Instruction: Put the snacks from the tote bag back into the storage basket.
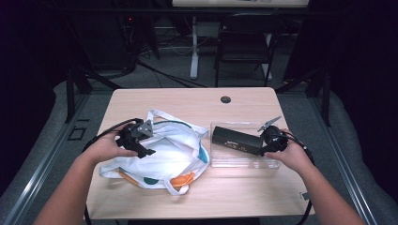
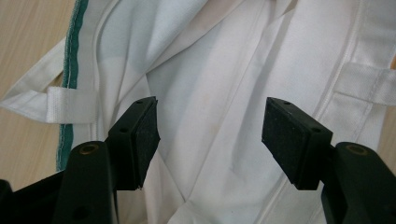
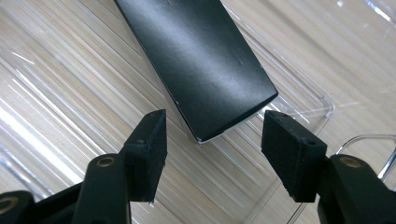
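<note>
Black box (image 3: 201, 60): lies in clear tray (image 1: 244, 161) on the surface (image 1: 187, 101), right of white bag (image 1: 173, 145).
Right gripper (image 3: 212, 140): released, jaws flanking the box's near end, not touching.
Left gripper (image 2: 210, 135): released, above the bag's cloth.

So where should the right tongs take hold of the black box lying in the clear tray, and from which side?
Probably at the near end of the black box, coming in along its length from the right of the clear tray. The box is long and narrow and lies flat, so its short width fits between the right tongs, which are open and already straddle that end without touching it.
</note>
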The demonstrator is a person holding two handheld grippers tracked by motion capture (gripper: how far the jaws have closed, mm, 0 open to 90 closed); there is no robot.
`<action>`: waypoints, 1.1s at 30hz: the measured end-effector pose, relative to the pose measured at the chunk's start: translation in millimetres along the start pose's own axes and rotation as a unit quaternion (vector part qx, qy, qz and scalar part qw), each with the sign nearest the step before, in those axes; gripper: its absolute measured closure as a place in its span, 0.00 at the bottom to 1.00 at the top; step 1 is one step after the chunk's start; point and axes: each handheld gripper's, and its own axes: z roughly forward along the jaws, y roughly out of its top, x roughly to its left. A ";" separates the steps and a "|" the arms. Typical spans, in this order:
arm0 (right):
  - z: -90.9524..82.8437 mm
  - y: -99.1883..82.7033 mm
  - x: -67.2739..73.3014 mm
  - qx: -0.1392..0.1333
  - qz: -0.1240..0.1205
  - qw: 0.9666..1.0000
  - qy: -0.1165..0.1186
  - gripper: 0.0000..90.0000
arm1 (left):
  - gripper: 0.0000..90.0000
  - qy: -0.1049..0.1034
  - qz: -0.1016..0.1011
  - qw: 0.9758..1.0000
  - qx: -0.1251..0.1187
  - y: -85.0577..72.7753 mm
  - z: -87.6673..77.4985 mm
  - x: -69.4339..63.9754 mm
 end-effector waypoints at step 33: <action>10.1 9.2 -6.7 0.000 0.022 1.000 -0.007 0.50 | 0.40 -0.002 -0.007 1.000 0.004 -5.8 5.1 -4.1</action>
